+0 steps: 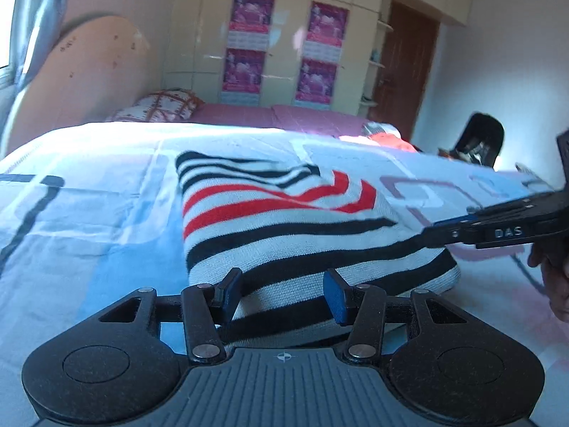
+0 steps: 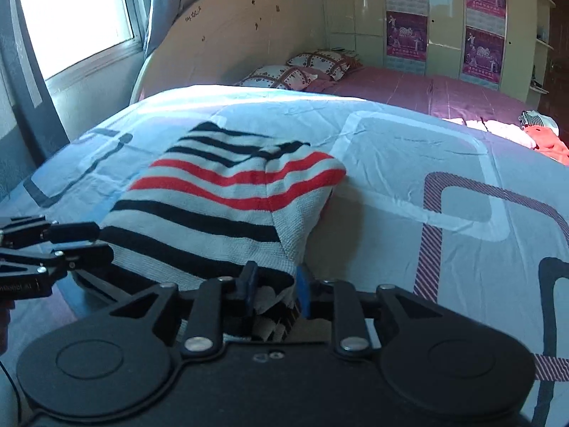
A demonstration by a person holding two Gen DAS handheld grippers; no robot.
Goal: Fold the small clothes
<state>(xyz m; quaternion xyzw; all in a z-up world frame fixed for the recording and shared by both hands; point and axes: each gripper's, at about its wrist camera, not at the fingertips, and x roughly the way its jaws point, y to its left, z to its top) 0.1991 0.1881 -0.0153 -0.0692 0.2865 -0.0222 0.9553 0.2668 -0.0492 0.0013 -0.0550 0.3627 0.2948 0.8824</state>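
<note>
A white knit sweater (image 1: 284,227) with black and red stripes lies partly folded on the light blue bedspread (image 1: 89,220). My left gripper (image 1: 282,293) is open, its jaws wide on either side of the sweater's near edge. My right gripper (image 2: 274,290) is shut on the sweater's near right corner (image 2: 274,284), with the fabric bunched between its blue pads. The sweater's body (image 2: 227,199) stretches away from it. The right gripper shows at the right of the left wrist view (image 1: 498,227); the left gripper shows at the left of the right wrist view (image 2: 71,245).
A pile of red and white clothes (image 2: 533,135) lies at the far right of the bed. Patterned pillows (image 2: 302,67) and a pink sheet (image 2: 426,89) lie near the headboard (image 2: 220,42). A wardrobe with posters (image 1: 284,46) stands behind.
</note>
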